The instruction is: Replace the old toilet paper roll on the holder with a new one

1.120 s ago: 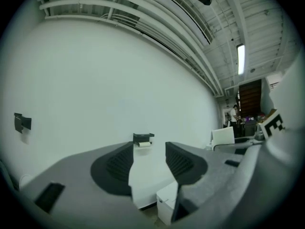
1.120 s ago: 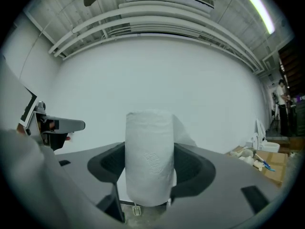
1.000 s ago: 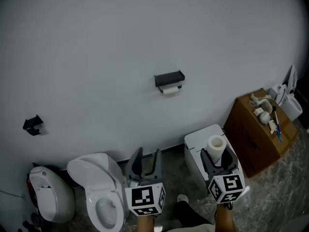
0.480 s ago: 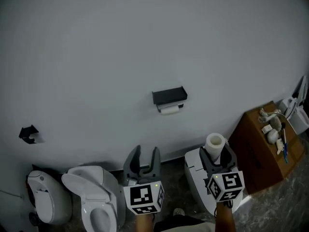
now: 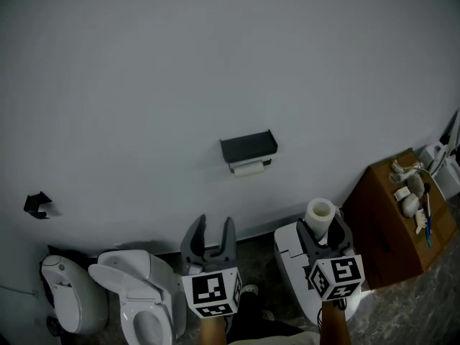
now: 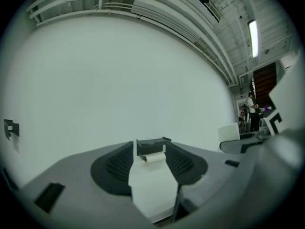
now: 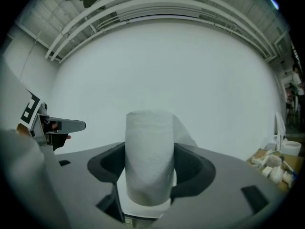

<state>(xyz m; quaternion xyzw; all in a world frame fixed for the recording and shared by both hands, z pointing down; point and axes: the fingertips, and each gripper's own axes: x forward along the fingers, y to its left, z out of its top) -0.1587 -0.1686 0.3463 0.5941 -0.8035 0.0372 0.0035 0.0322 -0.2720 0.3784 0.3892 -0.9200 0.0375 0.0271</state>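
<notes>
I've closed on the wall (image 5: 215,63) over the last second; the black holder (image 5: 249,148), old roll (image 5: 248,168) hanging beneath, looms nearer, so removal comes next, I judge. Left gripper (image 5: 214,225) gapes empty, aimed at it; right gripper (image 5: 322,230) clamps the new roll (image 5: 320,214) upright.

Head view is lit evenly but rather dimly; the wall (image 5: 215,63) is rendered grey-blue, w/ corners darkened by vignetting. Both gripper views are bent strongly by fisheye, w/ black edges. A ceiling lamp (image 6: 252,32) is blown out at upper right in left gripper view. Near the lens, left tongs (image 6: 148,149) and right tongs (image 7: 148,149) are blurred; the toilet paper roll (image 7: 148,128) is lit softly.
</notes>
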